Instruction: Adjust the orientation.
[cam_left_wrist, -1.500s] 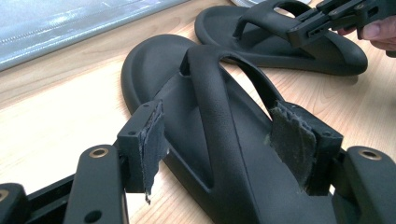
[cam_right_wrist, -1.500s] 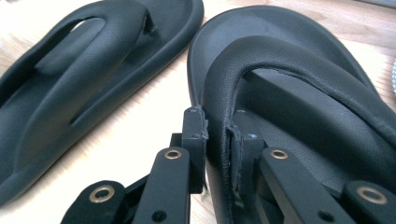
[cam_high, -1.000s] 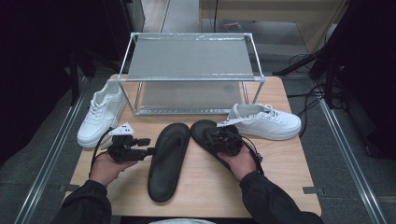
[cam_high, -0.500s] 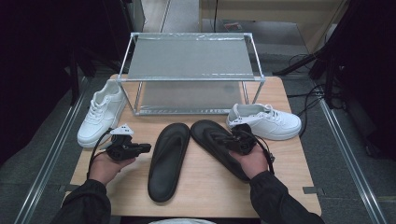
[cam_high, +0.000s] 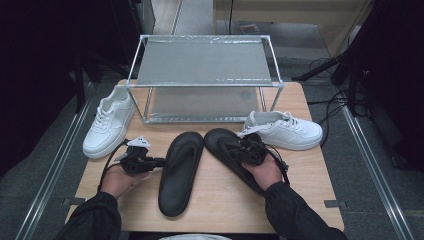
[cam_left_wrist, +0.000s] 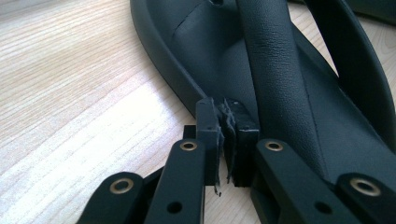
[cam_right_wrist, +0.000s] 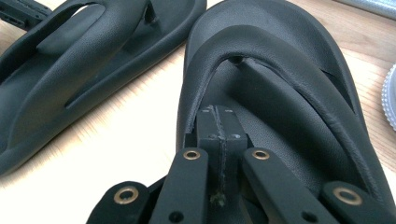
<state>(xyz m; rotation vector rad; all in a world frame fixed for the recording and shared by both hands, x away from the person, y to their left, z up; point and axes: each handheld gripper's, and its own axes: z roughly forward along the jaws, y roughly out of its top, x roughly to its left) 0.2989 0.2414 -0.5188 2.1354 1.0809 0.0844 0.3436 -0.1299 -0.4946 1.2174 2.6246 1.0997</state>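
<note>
Two black sandals lie side by side near the front of the wooden table (cam_high: 310, 170), toes pointing away from the person. The left sandal (cam_high: 179, 172) sits straight; the right sandal (cam_high: 231, 152) is angled, heel toward the person's right. The left gripper (cam_high: 161, 161) has just been closing, and its jaws are now pinched together at the outer edge of the left sandal (cam_left_wrist: 280, 93), apparently on the rim, though whether they truly have it I cannot tell. The right gripper (cam_right_wrist: 220, 128) is fully closed at the inner edge of the right sandal (cam_right_wrist: 289, 93), beside the strap. Judging by this, each hand means to lift its own sandal. A white sneaker (cam_high: 107, 125) stands on the left and another sneaker (cam_high: 285, 131) on the right, flanking a metal shoe rack (cam_high: 205, 60) behind, likely the destination.
</note>
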